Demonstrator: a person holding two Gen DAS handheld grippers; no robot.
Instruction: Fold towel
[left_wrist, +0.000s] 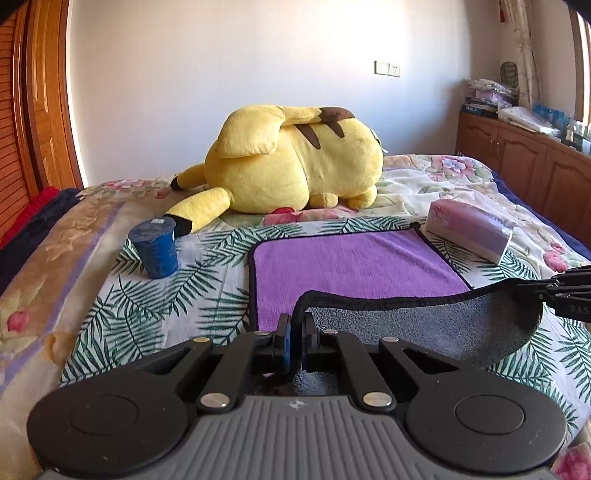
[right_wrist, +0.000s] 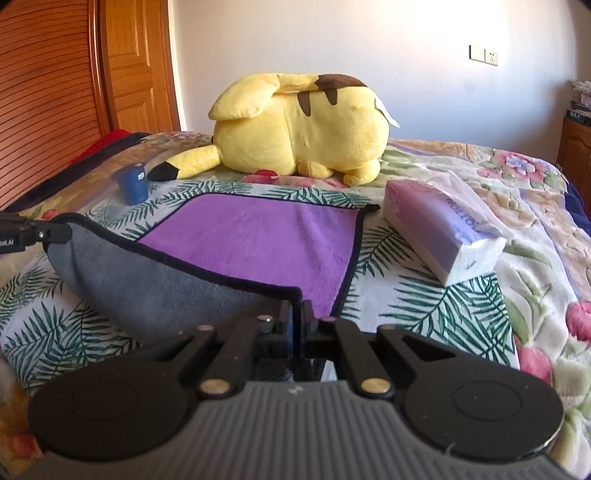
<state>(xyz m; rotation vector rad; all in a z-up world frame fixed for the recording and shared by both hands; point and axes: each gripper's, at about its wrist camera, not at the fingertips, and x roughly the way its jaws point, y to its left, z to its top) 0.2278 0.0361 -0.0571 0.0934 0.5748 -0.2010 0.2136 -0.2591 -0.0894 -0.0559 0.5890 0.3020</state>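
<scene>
We see bright daylight entering from the right, washing out the white wall (left_wrist: 221, 74) and leaving soft shadows left of the blue cup (left_wrist: 157, 247). Fisheye bending curves the wooden door (right_wrist: 136, 62), corners go dark, and nearby parts look slightly soft.

- Near edge of towel (left_wrist: 354, 262) hidden behind left claw (left_wrist: 295, 328) body; pinched corner lost between closed pads.
- Same in right wrist view: towel corner vanishing inside right claw (right_wrist: 295, 314).
- Right claw in left view cut off by right picture edge.
- Left claw in right view cut off by left edge; lettering on it partly cropped.
- Print on blue cup (left_wrist: 157, 247) too small to read.
- Tissue pack (right_wrist: 443, 236) lettering only partly legible.
- Plush toy (left_wrist: 295, 158) face hidden, turned away.
- Cabinet (left_wrist: 524, 155) clutter blurred.
</scene>
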